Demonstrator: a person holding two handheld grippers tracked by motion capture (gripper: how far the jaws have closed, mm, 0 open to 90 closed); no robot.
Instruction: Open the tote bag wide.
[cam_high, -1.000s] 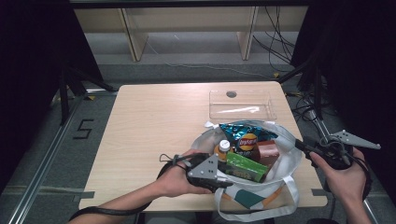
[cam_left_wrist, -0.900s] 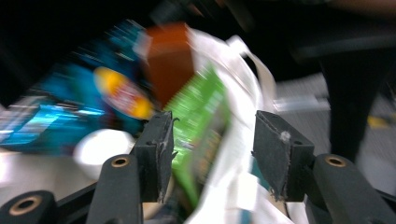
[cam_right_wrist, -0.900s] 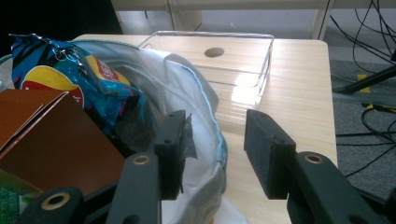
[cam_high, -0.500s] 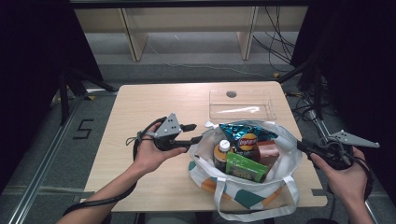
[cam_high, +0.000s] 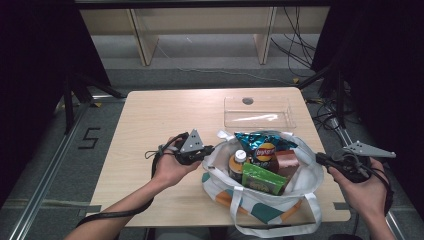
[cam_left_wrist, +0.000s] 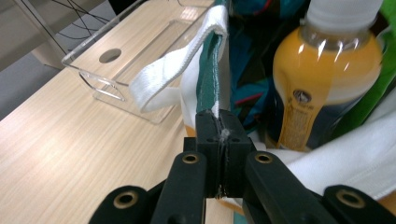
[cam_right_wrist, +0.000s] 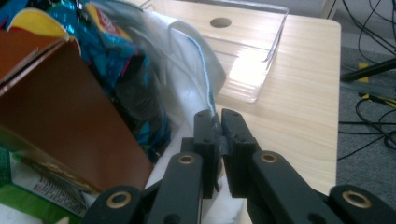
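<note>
While a white tote bag (cam_high: 305, 182) full of groceries sits near the front edge of the table (cam_high: 165, 115), the left gripper (cam_high: 207, 149) has just closed its jaws on the bag's left rim. The right gripper (cam_high: 320, 158) has just pinched the right rim. A clear tray (cam_high: 260, 112) lies behind the bag.
</note>
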